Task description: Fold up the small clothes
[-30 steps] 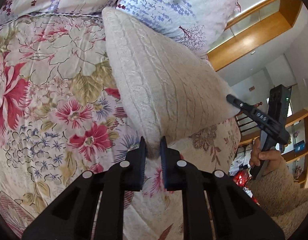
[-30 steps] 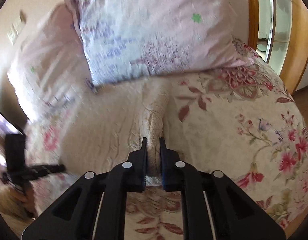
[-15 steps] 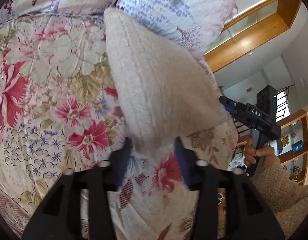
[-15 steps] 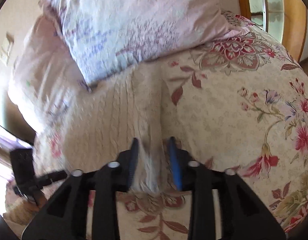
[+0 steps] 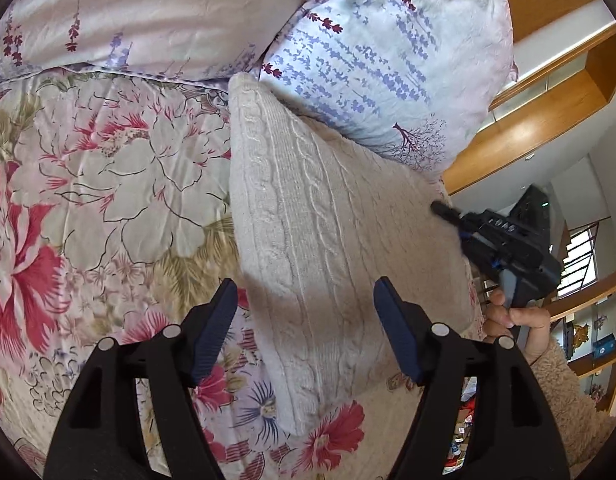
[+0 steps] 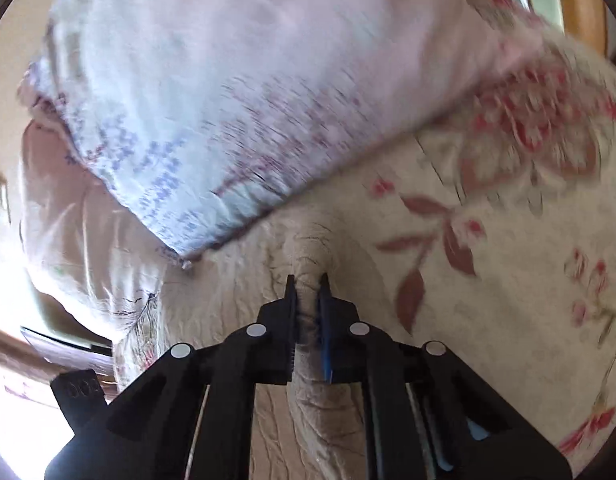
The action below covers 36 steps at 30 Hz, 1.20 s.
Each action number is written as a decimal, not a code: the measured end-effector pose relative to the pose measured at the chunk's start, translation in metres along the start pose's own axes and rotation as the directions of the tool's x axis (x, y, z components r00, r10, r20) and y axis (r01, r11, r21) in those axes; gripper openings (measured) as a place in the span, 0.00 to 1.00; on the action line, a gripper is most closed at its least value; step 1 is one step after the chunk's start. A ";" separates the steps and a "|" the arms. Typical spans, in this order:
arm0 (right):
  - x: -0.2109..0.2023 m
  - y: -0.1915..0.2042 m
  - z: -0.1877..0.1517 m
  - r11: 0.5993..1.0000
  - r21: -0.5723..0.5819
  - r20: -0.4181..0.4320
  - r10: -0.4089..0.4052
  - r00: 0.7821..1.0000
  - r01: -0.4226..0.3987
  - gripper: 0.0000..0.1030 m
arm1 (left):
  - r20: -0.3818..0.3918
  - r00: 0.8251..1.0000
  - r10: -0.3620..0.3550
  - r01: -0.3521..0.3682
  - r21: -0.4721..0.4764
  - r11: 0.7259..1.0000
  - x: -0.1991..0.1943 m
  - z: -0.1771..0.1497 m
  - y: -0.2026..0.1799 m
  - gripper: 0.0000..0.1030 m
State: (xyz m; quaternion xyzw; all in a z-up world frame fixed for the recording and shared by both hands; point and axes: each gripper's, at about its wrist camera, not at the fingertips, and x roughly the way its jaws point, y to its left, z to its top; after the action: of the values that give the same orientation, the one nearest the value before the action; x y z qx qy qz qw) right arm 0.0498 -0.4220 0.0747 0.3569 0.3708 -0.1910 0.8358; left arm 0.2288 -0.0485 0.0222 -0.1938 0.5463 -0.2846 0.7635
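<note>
Sweater (image 5: 331, 248) edge hidden inside clamped right gripper (image 6: 306, 280).

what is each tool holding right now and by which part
The left tool is open and holds nothing. The right tool is shut on a bunched edge of the cream sweater.

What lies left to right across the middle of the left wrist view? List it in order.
Floral quilt → cream cable-knit garment → right gripper, seen side-on → wooden shelving in the room behind.
</note>
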 end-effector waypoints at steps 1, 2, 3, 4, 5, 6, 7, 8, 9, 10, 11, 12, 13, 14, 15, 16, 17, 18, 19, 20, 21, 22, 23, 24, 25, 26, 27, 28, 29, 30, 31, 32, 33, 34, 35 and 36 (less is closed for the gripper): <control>-0.002 0.004 0.003 1.000 -0.021 0.015 -0.006 1.000 0.006 0.09 | -0.002 1.000 0.001 -0.001 0.000 1.000 0.002 0.001 0.002 0.68; -0.002 0.008 0.005 0.999 -0.038 0.021 -0.029 0.999 0.030 0.09 | -0.007 1.000 0.004 -0.004 -0.001 1.000 0.005 0.000 0.003 0.68; 0.002 0.008 0.006 0.997 -0.048 0.010 -0.060 0.998 0.060 0.09 | -0.007 1.000 0.005 -0.005 -0.001 1.000 0.007 0.000 0.004 0.68; 0.007 0.005 0.008 0.995 -0.055 -0.003 -0.085 0.996 0.085 0.09 | 0.001 1.000 -0.002 0.002 0.010 1.000 0.009 0.000 0.005 0.68; 0.013 0.000 0.006 0.992 -0.060 -0.023 -0.117 0.993 0.115 0.09 | 0.002 1.000 -0.005 0.005 0.014 1.000 0.012 0.000 0.005 0.68; 0.022 -0.007 0.001 0.987 -0.059 -0.051 -0.152 0.987 0.149 0.09 | 0.003 1.000 -0.006 0.006 0.020 1.000 0.015 0.000 0.006 0.68; 0.026 -0.013 -0.003 0.987 -0.043 -0.065 -0.157 0.985 0.155 0.08 | 0.003 1.000 -0.006 0.006 0.027 1.000 0.018 -0.001 0.006 0.68; 0.028 -0.016 -0.005 0.988 -0.027 -0.069 -0.156 0.985 0.155 0.08 | 0.001 1.000 -0.003 0.003 0.029 1.000 0.019 -0.001 0.005 0.68; 0.030 -0.020 -0.008 0.988 -0.007 -0.068 -0.152 0.986 0.152 0.08 | 0.001 1.000 -0.002 0.002 0.030 1.000 0.019 -0.001 0.004 0.68; 0.030 -0.021 -0.009 0.988 -0.004 -0.068 -0.155 0.986 0.155 0.08 | -0.001 1.000 -0.002 0.002 0.028 1.000 0.021 0.001 0.003 0.68; 0.031 -0.020 -0.010 0.987 -0.010 -0.067 -0.163 0.984 0.163 0.08 | -0.002 1.000 -0.002 0.002 0.026 1.000 0.022 0.001 0.003 0.69; 0.033 -0.019 -0.011 0.985 -0.019 -0.068 -0.171 0.983 0.171 0.08 | -0.002 1.000 -0.003 0.003 0.025 1.000 0.023 0.002 0.003 0.69; 0.034 -0.018 -0.013 0.983 -0.028 -0.071 -0.181 0.981 0.180 0.09 | -0.001 1.000 -0.004 0.004 0.023 1.000 0.025 0.003 0.002 0.69; 0.036 -0.017 -0.015 0.982 -0.034 -0.074 -0.186 0.980 0.184 0.09 | -0.001 1.000 -0.006 0.006 0.020 1.000 0.025 0.004 0.002 0.69; 0.038 -0.015 -0.015 0.983 -0.034 -0.075 -0.184 0.980 0.182 0.09 | -0.001 1.000 -0.008 0.008 0.019 1.000 0.025 0.004 0.002 0.69; 0.037 -0.014 -0.014 0.984 -0.031 -0.078 -0.179 0.981 0.177 0.09 | 0.001 1.000 -0.007 0.007 0.019 1.000 0.025 0.005 0.002 0.69; 0.037 -0.010 -0.014 0.985 -0.022 -0.080 -0.171 0.982 0.170 0.11 | 0.004 1.000 -0.006 0.006 0.019 1.000 0.023 0.006 0.003 0.69; 0.029 -0.011 -0.011 0.989 0.000 -0.079 -0.146 0.986 0.146 0.12 | 0.006 1.000 -0.008 0.008 0.015 1.000 0.023 0.009 0.003 0.69; 0.024 -0.014 -0.007 0.991 0.018 -0.082 -0.128 0.988 0.130 0.21 | 0.010 1.000 -0.012 0.012 0.007 1.000 0.023 0.011 0.004 0.69; 0.020 -0.015 -0.005 0.993 0.034 -0.085 -0.112 0.990 0.115 0.38 | 0.013 1.000 -0.014 0.014 0.000 1.000 0.022 0.012 0.005 0.69; 0.015 -0.017 -0.002 0.995 0.051 -0.089 -0.086 0.992 0.091 0.48 | 0.016 1.000 -0.015 0.015 -0.010 1.000 0.022 0.014 0.007 0.69; 0.011 -0.019 -0.001 0.996 0.062 -0.091 -0.060 0.994 0.066 0.64 | 0.019 1.000 -0.016 0.017 -0.020 1.000 0.022 0.016 0.009 0.69; 0.008 -0.021 0.000 0.996 0.071 -0.094 -0.040 0.995 0.047 0.66 | 0.020 1.000 -0.019 0.019 -0.029 0.999 0.023 0.019 0.011 0.69; 0.008 -0.025 0.001 0.996 0.086 -0.112 -0.010 0.994 0.020 0.66 | 0.020 0.999 -0.026 0.027 -0.042 0.999 0.024 0.021 0.013 0.69; 0.009 -0.028 0.001 0.995 0.101 -0.134 0.012 0.991 0.001 0.66 | 0.018 0.999 -0.033 0.034 -0.051 0.998 0.025 0.023 0.015 0.69; 0.008 -0.030 0.001 0.993 0.116 -0.159 0.033 0.987 -0.014 0.66 | 0.014 0.999 -0.041 0.042 -0.059 0.997 0.027 0.026 0.016 0.69; 0.011 -0.035 0.000 0.990 0.133 -0.193 0.064 0.979 -0.038 0.66 | 0.009 0.999 -0.047 0.048 -0.060 0.997 0.029 0.027 0.016 0.69; 0.013 -0.039 -0.002 0.987 0.149 -0.223 0.088 0.971 -0.055 0.66 | 0.001 0.999 -0.054 0.054 -0.059 0.997 0.031 0.028 0.016 0.69; 0.016 -0.040 -0.004 0.986 0.157 -0.242 0.102 0.965 -0.065 0.66 | -0.010 0.998 -0.062 0.062 -0.055 0.997 0.033 0.031 0.015 0.69; 0.020 -0.040 -0.007 0.984 0.161 -0.266 0.116 0.957 -0.075 0.66 | -0.018 0.997 -0.071 0.070 -0.050 0.996 0.035 0.032 0.014 0.69; 0.023 -0.040 -0.008 0.984 0.159 -0.280 0.118 0.953 -0.075 0.66 | -0.025 0.997 -0.074 0.073 -0.048 0.996 0.037 0.032 0.013 0.70; 0.024 -0.043 -0.009 0.985 0.155 -0.292 0.114 0.950 -0.071 0.66 | -0.037 0.997 -0.074 0.072 -0.046 0.996 0.039 0.034 0.012 0.70; 0.026 -0.044 -0.010 0.986 0.154 -0.305 0.115 0.945 -0.070 0.66 | -0.046 0.996 -0.073 0.071 -0.047 0.996 0.041 0.036 0.012 0.70; 0.029 -0.044 -0.011 0.985 0.158 -0.314 0.118 0.942 -0.071 0.66 | -0.053 0.996 -0.073 0.071 -0.049 0.996 0.043 0.037 0.012 0.70; 0.028 -0.045 -0.012 0.985 0.160 -0.320 0.119 0.940 -0.070 0.66 | -0.056 0.996 -0.071 0.069 -0.049 0.996 0.045 0.038 0.012 0.70; 0.029 -0.044 -0.012 0.985 0.159 -0.324 0.115 0.939 -0.066 0.66 | -0.057 0.996 -0.069 0.066 -0.046 0.997 0.045 0.039 0.011 0.71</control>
State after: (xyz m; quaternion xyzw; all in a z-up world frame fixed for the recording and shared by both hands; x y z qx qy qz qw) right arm 0.0373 -0.4444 0.0266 0.4609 0.4746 -0.1159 0.7409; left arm 0.2789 -0.0702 -0.0045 -0.2205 0.5677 -0.3036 0.7327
